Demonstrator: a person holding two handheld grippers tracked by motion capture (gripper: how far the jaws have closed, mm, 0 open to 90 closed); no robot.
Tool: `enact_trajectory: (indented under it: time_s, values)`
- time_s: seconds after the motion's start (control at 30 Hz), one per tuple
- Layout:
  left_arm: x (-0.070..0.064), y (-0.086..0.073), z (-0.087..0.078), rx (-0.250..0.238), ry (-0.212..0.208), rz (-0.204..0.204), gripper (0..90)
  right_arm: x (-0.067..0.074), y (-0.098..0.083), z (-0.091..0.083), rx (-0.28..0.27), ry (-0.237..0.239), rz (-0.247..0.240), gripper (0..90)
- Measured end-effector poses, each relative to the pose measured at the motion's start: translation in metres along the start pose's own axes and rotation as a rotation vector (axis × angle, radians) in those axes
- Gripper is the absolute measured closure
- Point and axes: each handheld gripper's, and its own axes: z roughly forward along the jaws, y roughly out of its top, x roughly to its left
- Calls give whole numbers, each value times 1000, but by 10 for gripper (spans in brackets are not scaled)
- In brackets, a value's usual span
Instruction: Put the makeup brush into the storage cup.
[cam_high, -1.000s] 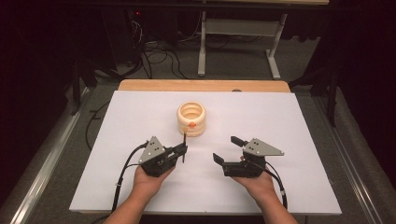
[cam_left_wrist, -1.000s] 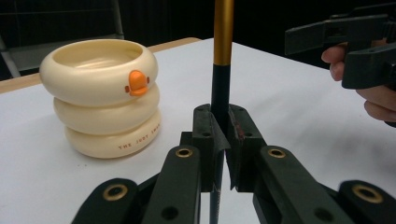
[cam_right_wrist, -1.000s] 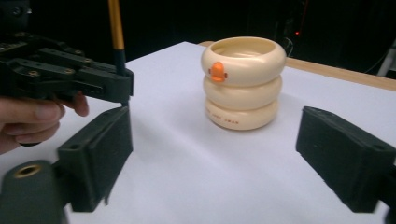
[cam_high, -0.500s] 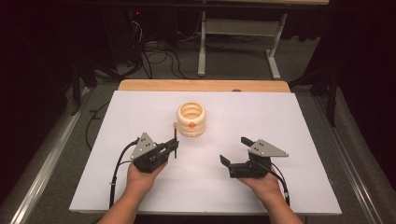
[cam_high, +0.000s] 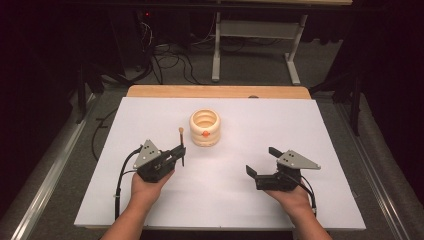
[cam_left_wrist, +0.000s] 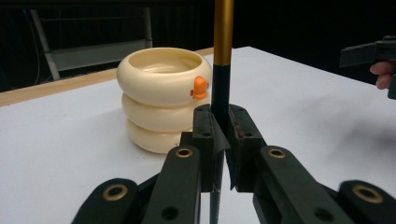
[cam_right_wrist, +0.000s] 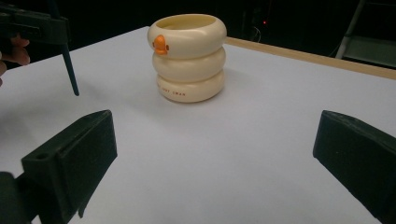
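A cream holder (cam_high: 205, 128) of three stacked rings with an orange beak stands mid-table, also in the left gripper view (cam_left_wrist: 159, 93) and the right gripper view (cam_right_wrist: 189, 60). My left gripper (cam_high: 179, 152) is left of it and nearer me, shut on a pen (cam_high: 181, 142) held upright. Seen up close, the pen (cam_left_wrist: 222, 46) is gold above and dark below, clamped between the pads of the left gripper (cam_left_wrist: 220, 126). My right gripper (cam_high: 260, 161) hovers at the front right, open; its jaws have just widened, with nothing between them (cam_right_wrist: 217, 140).
The white tabletop (cam_high: 300, 130) has a wooden strip (cam_high: 220, 91) along its far edge. A metal stand (cam_high: 255, 45) and cables (cam_high: 165, 50) lie on the dark floor beyond. Bare white surface lies between the two hands.
The hands have drawn apart: the left gripper moved left with the pen, the right gripper moved right. The pen now stands more upright.
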Motion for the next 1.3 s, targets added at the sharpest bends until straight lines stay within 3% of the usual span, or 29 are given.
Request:
enact_trajectory:
  time_s: [0.3,0.57,0.8,1.3]
  values:
    - [8,2,-6,-14,31,-6,830,-10,-5,-11,0,-24,-2,10]
    - [9,4,-5,-22,41,-3,830,-11,-7,-13,0,-39,1,12]
    - [7,17,1,-28,43,-7,830,-10,-8,-12,-2,-41,-2,13]
    - [13,47,17,-86,45,-39,830,-10,-8,-13,-7,-36,3,17]
